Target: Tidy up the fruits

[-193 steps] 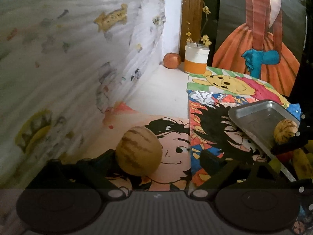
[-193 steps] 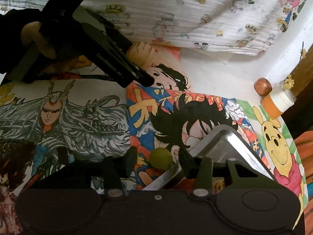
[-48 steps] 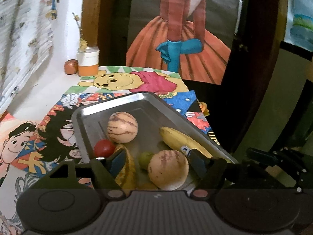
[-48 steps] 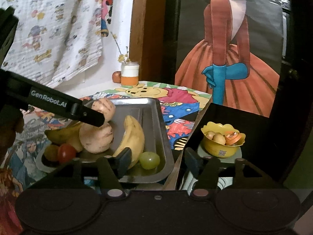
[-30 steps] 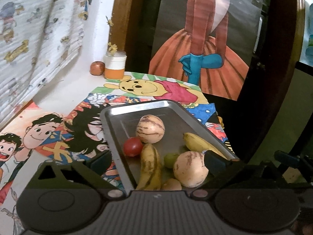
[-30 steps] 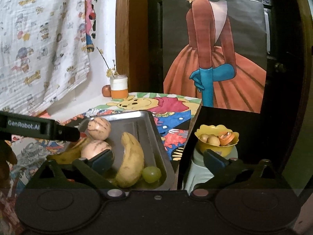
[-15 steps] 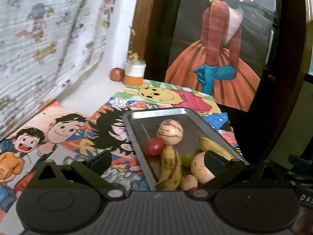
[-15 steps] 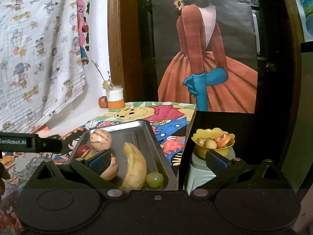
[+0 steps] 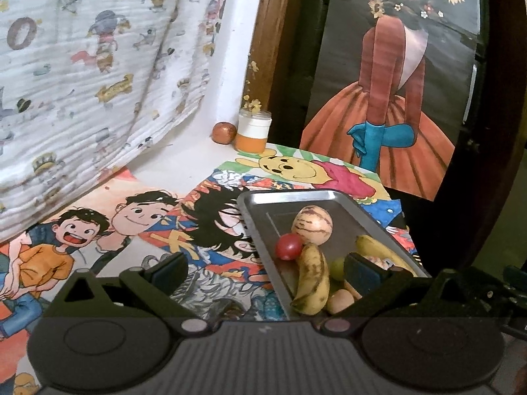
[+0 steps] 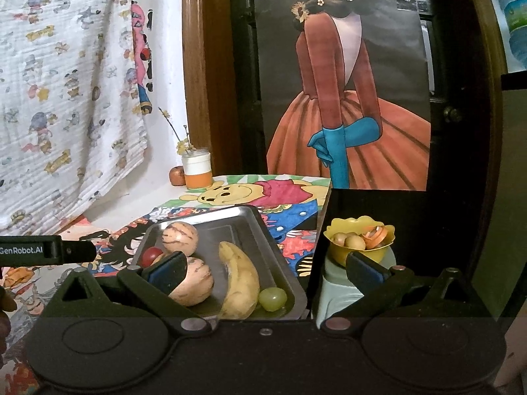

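A metal tray (image 9: pixel 349 220) lies on the picture-covered table. It holds a striped melon (image 9: pixel 312 220), a red tomato (image 9: pixel 289 246), a spotted banana (image 9: pixel 314 278), a green grape (image 9: pixel 337 268) and a second banana (image 9: pixel 378 250). My left gripper (image 9: pixel 265 270) hangs open and empty above the tray's near left corner. The right wrist view shows the same tray (image 10: pixel 230 230) with two melons (image 10: pixel 179 237), a banana (image 10: pixel 238 286) and a grape (image 10: pixel 272 299). My right gripper (image 10: pixel 266 271) is open and empty, back from the tray's near end. One left finger (image 10: pixel 66 250) shows at left.
A white-and-orange jar (image 9: pixel 253 131) and a small brown fruit (image 9: pixel 224 133) stand at the table's far corner. A printed cloth (image 9: pixel 82 82) hangs along the left. Right of the table edge, a yellow bowl (image 10: pixel 359 238) of small items sits on a pale stand.
The left gripper set the striped melon in the tray and let go. Both grippers have opened wider and drawn back and up from the tray.
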A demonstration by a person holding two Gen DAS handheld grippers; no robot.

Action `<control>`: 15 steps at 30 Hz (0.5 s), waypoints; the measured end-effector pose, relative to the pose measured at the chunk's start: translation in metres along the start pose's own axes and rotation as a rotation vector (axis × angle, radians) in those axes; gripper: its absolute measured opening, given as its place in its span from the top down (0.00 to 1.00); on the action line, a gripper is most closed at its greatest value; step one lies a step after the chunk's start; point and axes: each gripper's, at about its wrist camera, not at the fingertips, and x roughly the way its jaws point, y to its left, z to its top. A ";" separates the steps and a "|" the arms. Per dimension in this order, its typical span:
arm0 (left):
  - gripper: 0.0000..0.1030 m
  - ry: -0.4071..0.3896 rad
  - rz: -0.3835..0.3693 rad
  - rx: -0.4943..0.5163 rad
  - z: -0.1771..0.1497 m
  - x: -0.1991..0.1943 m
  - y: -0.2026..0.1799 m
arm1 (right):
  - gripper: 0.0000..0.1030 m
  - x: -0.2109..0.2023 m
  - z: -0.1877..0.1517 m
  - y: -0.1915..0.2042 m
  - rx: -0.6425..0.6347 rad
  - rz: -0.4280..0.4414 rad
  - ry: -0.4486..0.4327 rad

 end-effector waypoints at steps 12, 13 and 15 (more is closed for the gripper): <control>0.00 -0.001 -0.004 -0.044 -0.006 -0.011 0.019 | 0.01 -0.011 -0.001 0.019 0.005 -0.005 0.023; 0.00 -0.003 -0.003 -0.041 -0.006 -0.013 0.020 | 0.01 -0.011 -0.001 0.020 0.005 -0.007 0.021; 0.00 -0.006 0.003 -0.037 -0.007 -0.016 0.022 | 0.01 -0.013 -0.001 0.022 0.009 -0.003 0.024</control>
